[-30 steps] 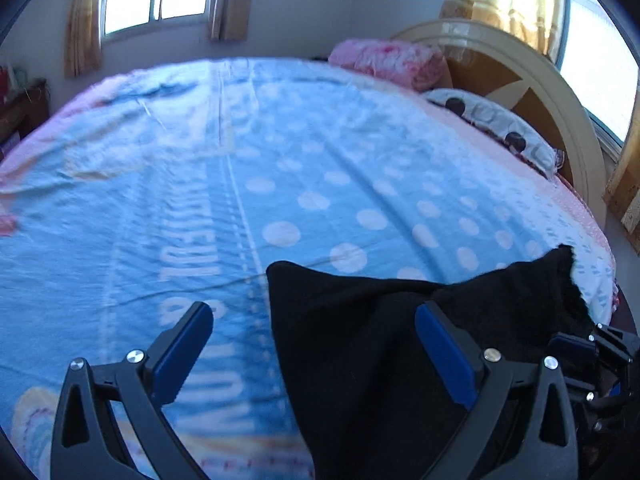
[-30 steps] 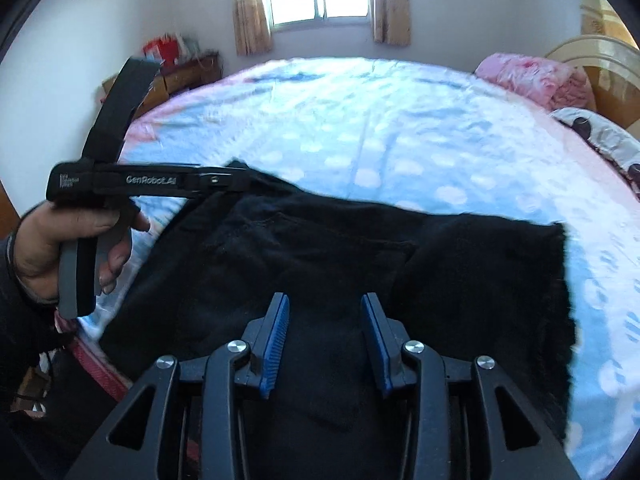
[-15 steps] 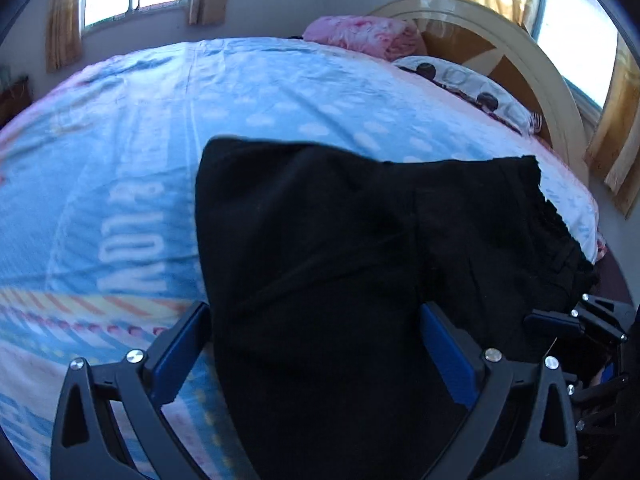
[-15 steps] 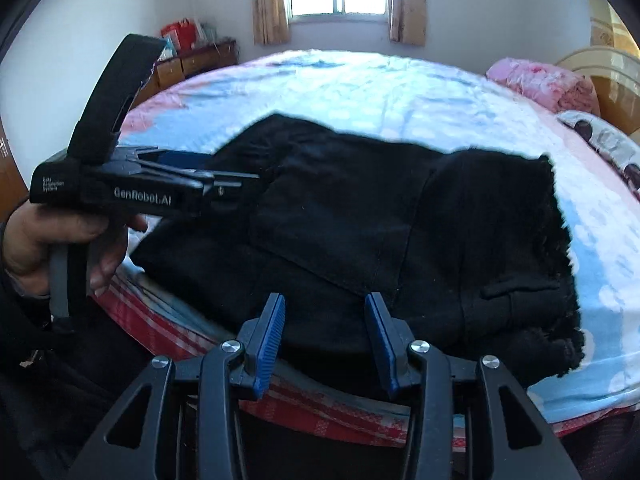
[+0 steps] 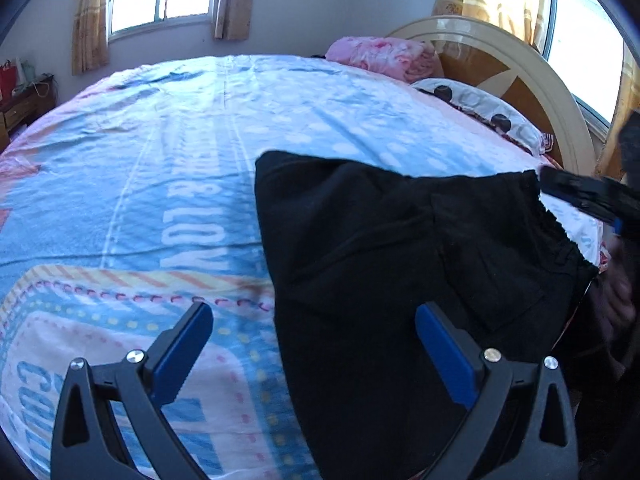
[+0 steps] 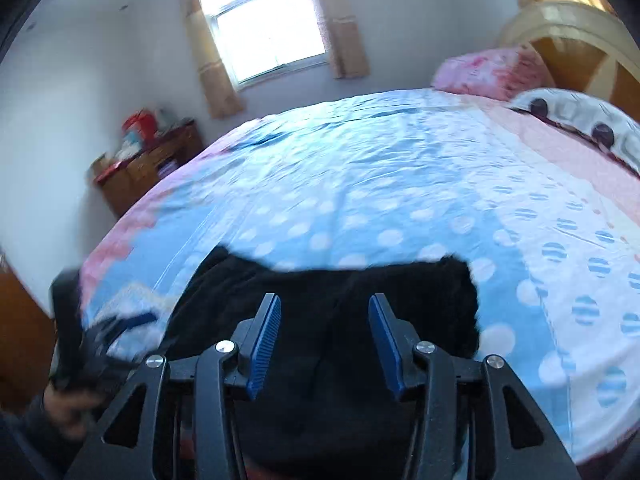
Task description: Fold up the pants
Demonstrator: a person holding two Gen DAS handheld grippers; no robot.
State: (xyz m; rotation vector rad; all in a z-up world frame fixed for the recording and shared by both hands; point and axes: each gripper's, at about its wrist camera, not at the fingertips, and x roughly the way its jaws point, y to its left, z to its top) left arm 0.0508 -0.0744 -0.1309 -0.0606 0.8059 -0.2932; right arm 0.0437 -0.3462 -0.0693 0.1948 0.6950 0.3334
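Closest to us, our left gripper (image 5: pixel 314 338) has its jaws spread wide, w/ nothing between them. One blue pad hangs over the bed sheet (image 5: pixel 132 184) and the other over the black pants (image 5: pixel 380 280), but we can't tell if either pad touches. Our right gripper (image 6: pixel 324 332) has its jaws partly open, not as wide as the left, and they hold nothing. They hang over the pants (image 6: pixel 340 300) too.

The pants are soft, dark and a bit fuzzy. They lie bunched at the near edge of the bed, close to us, w/ a straight folded side on the left and a ragged hem on the right. A back pocket shows as a faint square.

The sheet is thin and a bit wrinkly, blue w/ white dots, big white letters and a pink border.

Further back lie a pink fluffy blanket (image 5: pixel 384 56) and a white pillow (image 5: pixel 480 108) w/ round black spots. Behind them stands a curved wood headboard (image 5: pixel 516 60). A small wood cabinet (image 6: pixel 148 164) sits by the far wall under the window (image 6: pixel 268 28), which has tan curtains.
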